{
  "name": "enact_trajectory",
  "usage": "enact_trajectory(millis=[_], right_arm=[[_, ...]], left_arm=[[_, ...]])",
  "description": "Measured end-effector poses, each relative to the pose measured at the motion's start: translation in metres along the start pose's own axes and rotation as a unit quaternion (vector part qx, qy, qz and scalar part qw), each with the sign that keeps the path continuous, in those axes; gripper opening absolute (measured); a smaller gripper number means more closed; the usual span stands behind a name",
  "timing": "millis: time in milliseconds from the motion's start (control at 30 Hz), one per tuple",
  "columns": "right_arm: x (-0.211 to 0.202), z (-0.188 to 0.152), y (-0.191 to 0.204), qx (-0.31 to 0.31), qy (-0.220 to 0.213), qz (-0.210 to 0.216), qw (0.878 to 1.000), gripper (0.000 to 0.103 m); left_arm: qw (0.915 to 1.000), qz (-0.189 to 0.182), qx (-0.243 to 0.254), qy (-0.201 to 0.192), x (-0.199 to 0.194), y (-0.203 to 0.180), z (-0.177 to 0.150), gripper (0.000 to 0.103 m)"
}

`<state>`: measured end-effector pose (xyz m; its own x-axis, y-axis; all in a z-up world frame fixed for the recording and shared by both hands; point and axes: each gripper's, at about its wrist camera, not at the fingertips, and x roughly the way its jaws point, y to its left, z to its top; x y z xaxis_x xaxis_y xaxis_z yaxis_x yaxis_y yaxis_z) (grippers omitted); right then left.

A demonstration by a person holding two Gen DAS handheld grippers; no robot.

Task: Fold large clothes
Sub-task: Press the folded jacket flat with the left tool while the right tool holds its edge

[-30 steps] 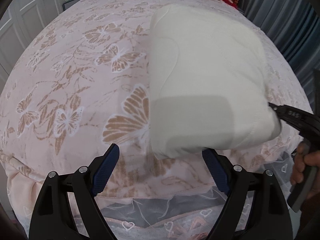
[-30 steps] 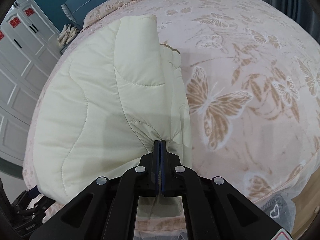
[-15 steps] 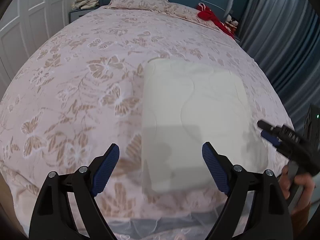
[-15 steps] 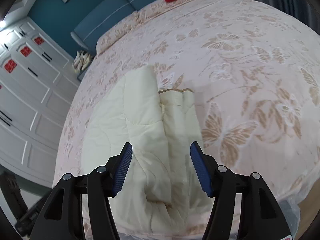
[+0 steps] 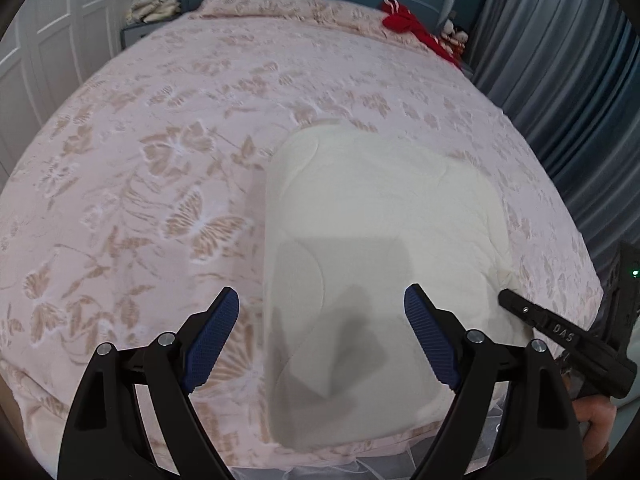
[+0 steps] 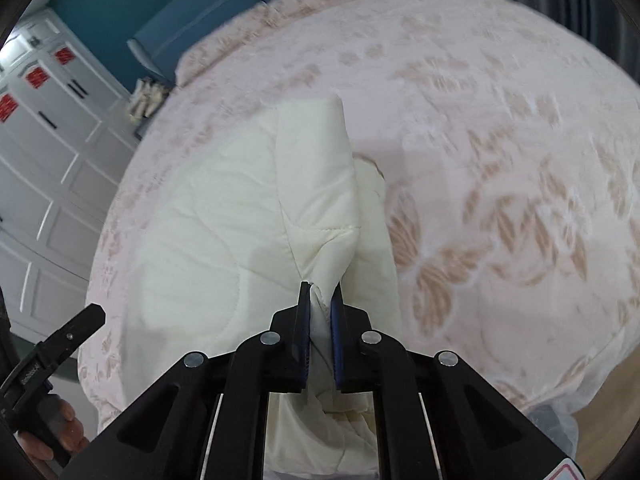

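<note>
A cream quilted garment (image 6: 240, 240), folded into a thick pad, lies on a butterfly-print bedspread (image 5: 140, 160), lower centre of both views. The right gripper (image 6: 320, 300), bottom centre, has just been closing and now pinches a raised fold at the pad's near edge. To fold well, I'd lift that edge evenly and lay it square over the far side. The left gripper (image 5: 322, 312) hovers wide apart above the pad, touching nothing.
</note>
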<state>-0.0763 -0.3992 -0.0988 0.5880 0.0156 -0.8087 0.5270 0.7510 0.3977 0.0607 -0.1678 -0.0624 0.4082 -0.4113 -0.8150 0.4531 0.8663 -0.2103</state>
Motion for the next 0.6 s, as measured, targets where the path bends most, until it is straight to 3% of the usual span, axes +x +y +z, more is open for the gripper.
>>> enact_trajectory(millis=[267, 600], right_arm=[[0.035, -0.008, -0.019, 0.010, 0.033, -0.009, 0.999, 0.007], [0.059, -0.009, -0.021, 0.000, 0.041, -0.015, 0.999, 0.009]], left_arm=[[0.9992, 0.008, 0.001, 0.038, 0.039, -0.014, -0.011, 0.083], [0.9979, 0.042, 0.027, 0.042, 0.063, -0.024, -0.017, 0.092]])
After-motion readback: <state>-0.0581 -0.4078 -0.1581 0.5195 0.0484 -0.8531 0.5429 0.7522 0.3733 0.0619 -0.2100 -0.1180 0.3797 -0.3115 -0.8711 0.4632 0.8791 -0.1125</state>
